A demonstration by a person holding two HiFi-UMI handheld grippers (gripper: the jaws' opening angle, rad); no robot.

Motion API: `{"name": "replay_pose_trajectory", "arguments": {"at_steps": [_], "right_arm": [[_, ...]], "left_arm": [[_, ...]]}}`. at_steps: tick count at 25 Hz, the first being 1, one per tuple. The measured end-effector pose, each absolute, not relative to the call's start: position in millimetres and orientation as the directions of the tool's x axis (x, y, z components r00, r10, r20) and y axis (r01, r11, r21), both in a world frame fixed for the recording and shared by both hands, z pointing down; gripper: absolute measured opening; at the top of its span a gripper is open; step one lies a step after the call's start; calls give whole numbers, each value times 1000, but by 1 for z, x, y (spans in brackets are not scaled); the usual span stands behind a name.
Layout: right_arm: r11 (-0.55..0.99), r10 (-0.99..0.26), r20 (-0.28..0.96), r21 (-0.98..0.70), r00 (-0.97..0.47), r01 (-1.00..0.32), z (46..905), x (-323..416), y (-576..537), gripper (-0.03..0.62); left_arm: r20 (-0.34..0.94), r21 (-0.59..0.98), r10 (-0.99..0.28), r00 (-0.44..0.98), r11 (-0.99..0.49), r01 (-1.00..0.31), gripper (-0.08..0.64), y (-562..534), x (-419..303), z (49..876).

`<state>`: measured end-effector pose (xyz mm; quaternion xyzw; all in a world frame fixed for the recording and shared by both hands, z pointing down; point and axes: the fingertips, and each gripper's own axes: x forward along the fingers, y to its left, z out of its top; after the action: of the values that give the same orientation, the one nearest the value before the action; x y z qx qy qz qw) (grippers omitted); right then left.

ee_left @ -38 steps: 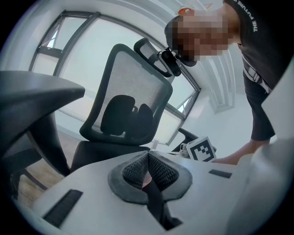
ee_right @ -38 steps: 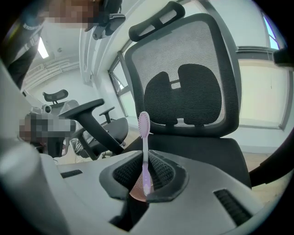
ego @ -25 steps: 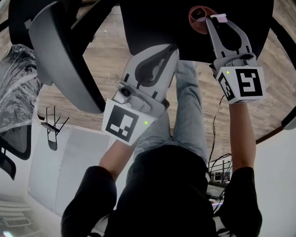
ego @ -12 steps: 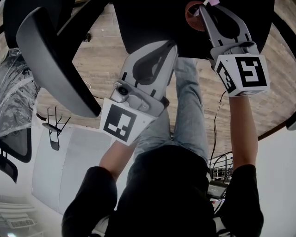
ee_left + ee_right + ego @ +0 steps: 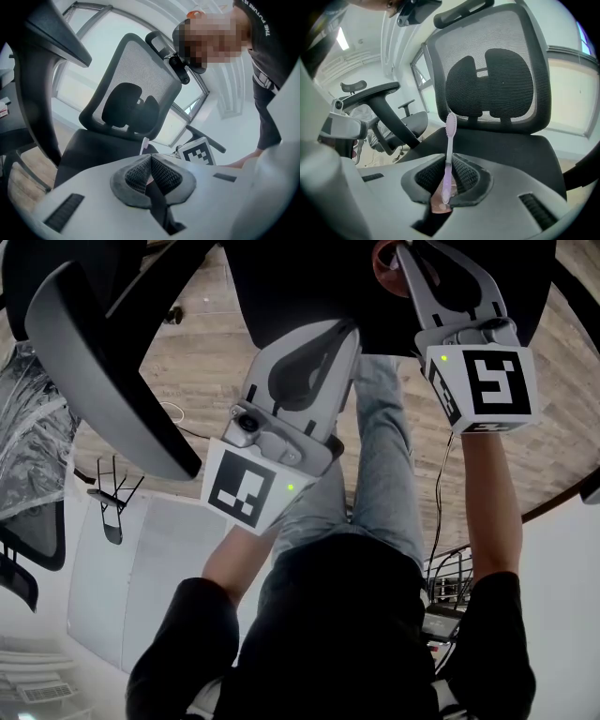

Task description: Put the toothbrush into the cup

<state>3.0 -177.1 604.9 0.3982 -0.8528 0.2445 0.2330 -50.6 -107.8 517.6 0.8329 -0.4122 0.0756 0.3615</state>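
The right hand-held gripper [image 5: 449, 174] has pushed forward over the last second, so that in the head view the cup [image 5: 382, 261] now sits at the very top edge, and the toothbrush head that showed above the jaws is out of that view. The left hand-held gripper [image 5: 150, 160] has hardly shifted.

Nearest to the head camera are the person's black sleeves [image 5: 178, 643] and the grey trouser legs [image 5: 384, 465] below them. The left hand-held gripper is held over the knees with its ribbed pads pressed together and nothing between them.

Further out, the right hand-held gripper is clamped on the lilac toothbrush [image 5: 449, 154] low on its handle. The brush stands nearly upright with its bristle head uppermost. Its lower end hangs just over the reddish-brown cup, whose rim shows directly beneath the jaws in the right gripper view. Whether the tip is inside the rim cannot be told.

The cup stands on the black seat [image 5: 300, 287] of an office chair. The chair's mesh back [image 5: 497, 79] rises beyond it, above a wooden floor [image 5: 216, 362].
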Motion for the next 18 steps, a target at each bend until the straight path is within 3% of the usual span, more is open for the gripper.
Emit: {"name": "replay_pose_trajectory", "arguments": {"at_steps": [18], "right_arm": [[567,-556,600,-231,-574,-791,599,-2,-174,49]], "left_arm": [[415,530,-641,645,-406,-745,20,-112,-53,514]]}}
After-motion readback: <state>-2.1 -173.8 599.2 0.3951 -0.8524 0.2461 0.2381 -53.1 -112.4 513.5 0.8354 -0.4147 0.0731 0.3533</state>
